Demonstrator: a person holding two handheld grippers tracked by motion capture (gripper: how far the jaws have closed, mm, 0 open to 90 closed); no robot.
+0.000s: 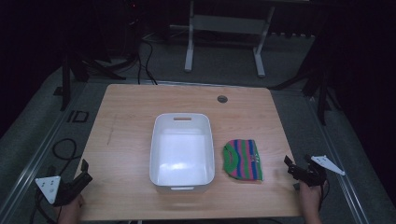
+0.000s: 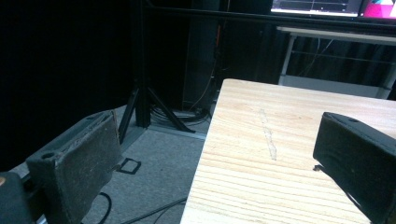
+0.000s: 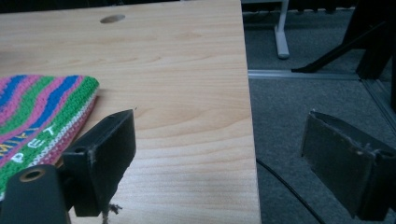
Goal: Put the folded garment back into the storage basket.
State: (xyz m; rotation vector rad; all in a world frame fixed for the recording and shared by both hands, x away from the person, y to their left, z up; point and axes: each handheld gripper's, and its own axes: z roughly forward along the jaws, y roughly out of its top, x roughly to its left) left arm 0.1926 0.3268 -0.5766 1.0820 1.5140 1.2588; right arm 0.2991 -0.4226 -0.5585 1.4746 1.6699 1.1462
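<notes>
Overall, one wooden table (image 1: 126, 140) fills the middle of the high view, and it carries two things. One white plastic bin (image 1: 182, 151), rectangular with a slot handle at its far end, sits near the table's centre with nothing inside it. One small knitted garment (image 1: 243, 159), striped in green, pink and blue with white lettering along one edge, lies flat on the tabletop just beside the bin's right wall, apart from it. Two handheld grippers hover at the near corners. The left gripper (image 1: 84, 170) is over the table's near left corner, well apart from the bin, its jaws spread wide with nothing between them. The right gripper (image 1: 290, 165) is at the table's right edge, near the garment without touching it, jaws likewise wide apart and holding nothing.
</notes>
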